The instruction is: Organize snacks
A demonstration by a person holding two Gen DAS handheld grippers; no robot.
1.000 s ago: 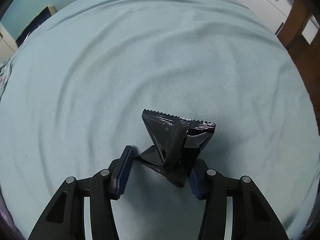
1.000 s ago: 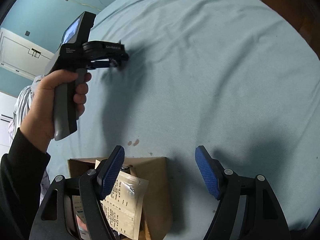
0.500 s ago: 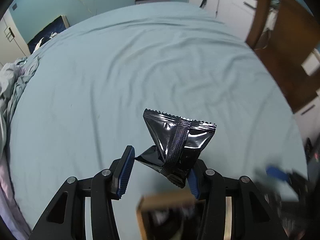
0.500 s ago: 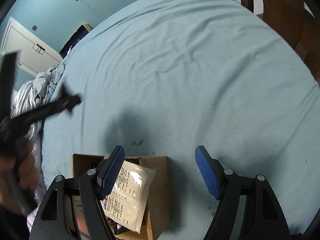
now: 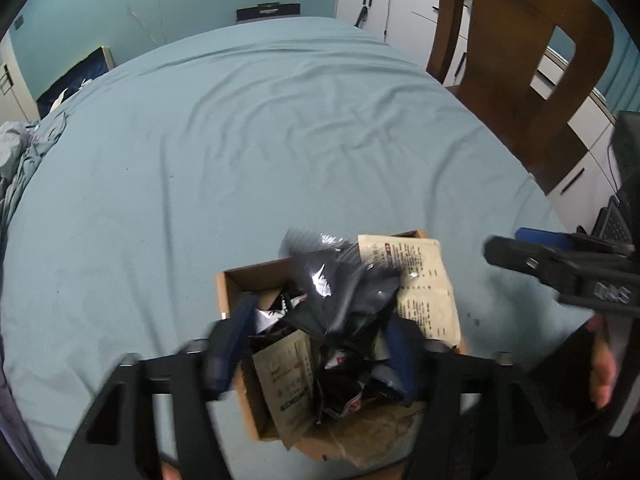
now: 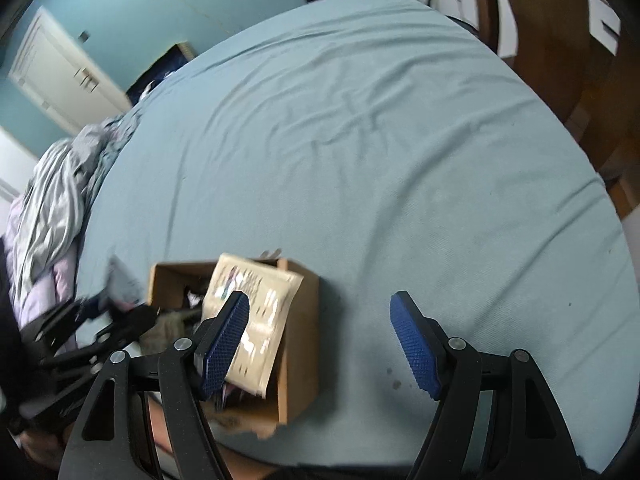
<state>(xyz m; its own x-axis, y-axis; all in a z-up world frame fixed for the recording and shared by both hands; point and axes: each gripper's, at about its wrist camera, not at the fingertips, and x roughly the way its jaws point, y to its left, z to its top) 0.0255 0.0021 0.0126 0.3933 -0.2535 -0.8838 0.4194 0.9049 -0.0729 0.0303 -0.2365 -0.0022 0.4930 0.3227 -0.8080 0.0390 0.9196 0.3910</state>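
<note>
Left wrist view: left hand-held gripper (image 5: 316, 344) over open brown cardboard box (image 5: 240, 280) on blue-sheeted bed (image 5: 200, 160), blurred; glossy black foil snack packet (image 5: 340, 284) between its fingers, grip on it can't be confirmed. Right wrist view: right hand-held gripper (image 6: 320, 344) wide apart, empty, beside box (image 6: 300, 320); beige printed sachet (image 6: 256, 312) leans out of it.

One box (image 5: 320, 432). One black packet (image 5: 340, 280) above it, between left jaws. Two tan packets (image 5: 420, 280) in box. One chair (image 5: 516, 52) beyond. Two grippers (image 6: 320, 340).
</note>
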